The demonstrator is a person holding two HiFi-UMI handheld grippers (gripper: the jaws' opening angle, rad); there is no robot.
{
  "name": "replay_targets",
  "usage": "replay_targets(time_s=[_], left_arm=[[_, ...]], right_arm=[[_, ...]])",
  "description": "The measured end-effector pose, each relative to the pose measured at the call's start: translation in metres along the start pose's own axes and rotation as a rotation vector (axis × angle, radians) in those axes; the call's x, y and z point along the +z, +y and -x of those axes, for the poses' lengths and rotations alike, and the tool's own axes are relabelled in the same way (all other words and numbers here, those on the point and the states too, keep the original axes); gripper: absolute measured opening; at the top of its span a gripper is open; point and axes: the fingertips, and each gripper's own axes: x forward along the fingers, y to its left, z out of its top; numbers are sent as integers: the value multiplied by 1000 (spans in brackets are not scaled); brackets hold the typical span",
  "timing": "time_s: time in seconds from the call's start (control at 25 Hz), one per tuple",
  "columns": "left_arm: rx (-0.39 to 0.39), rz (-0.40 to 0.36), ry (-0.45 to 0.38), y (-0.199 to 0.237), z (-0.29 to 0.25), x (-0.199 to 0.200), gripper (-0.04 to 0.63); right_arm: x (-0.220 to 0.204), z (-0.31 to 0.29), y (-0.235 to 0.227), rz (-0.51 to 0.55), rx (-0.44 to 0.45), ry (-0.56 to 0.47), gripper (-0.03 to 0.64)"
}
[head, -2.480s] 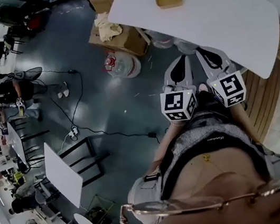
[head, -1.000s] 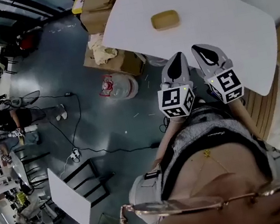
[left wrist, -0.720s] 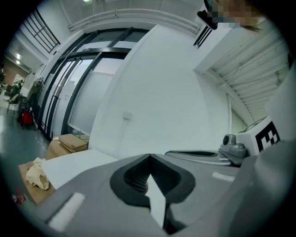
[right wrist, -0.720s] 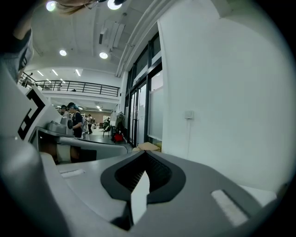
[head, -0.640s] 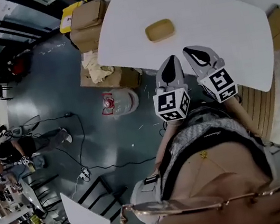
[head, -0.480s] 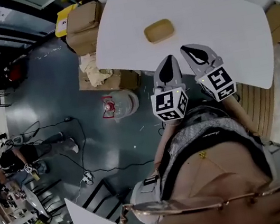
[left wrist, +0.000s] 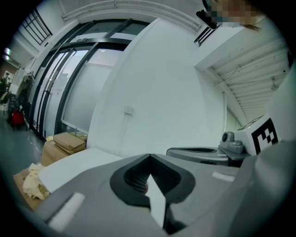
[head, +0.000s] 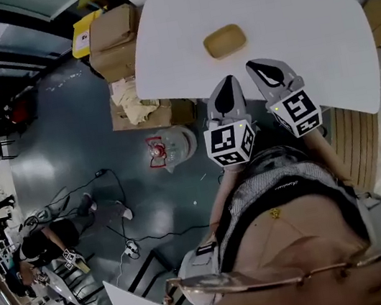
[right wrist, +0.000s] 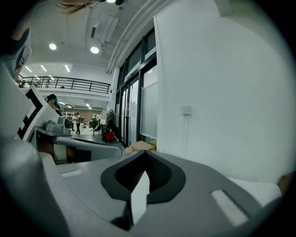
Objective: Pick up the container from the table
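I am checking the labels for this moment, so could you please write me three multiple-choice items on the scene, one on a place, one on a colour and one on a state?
1. Where is the container?
A. on the white table
B. on the floor
C. on a cardboard box

2. What colour is the container?
A. blue
B. yellowish tan
C. black

3. How do the right gripper's jaws stand?
A. wide apart
B. closed on the container
C. closed together, empty

Answers: 1 A, the head view shows it lying on the tabletop; 2 B, it looks yellowish tan against the white top; 3 C, the right gripper view shows the jaws meeting with nothing between them.
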Motion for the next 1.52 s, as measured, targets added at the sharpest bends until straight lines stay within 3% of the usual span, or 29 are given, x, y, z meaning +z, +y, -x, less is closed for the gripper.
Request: replay_targets(time_s=[0.56,1.32,1.52], left_arm=[[71,36,11,35,11,5,0],[148,48,47,56,-78,16,0],[162,60,61,55,-93,12,0]], right_arm=[[18,-30,-4,36,30,7,26],[15,-69,-99,6,29,32,26],[6,-64,-132,-23,-11,27,26]])
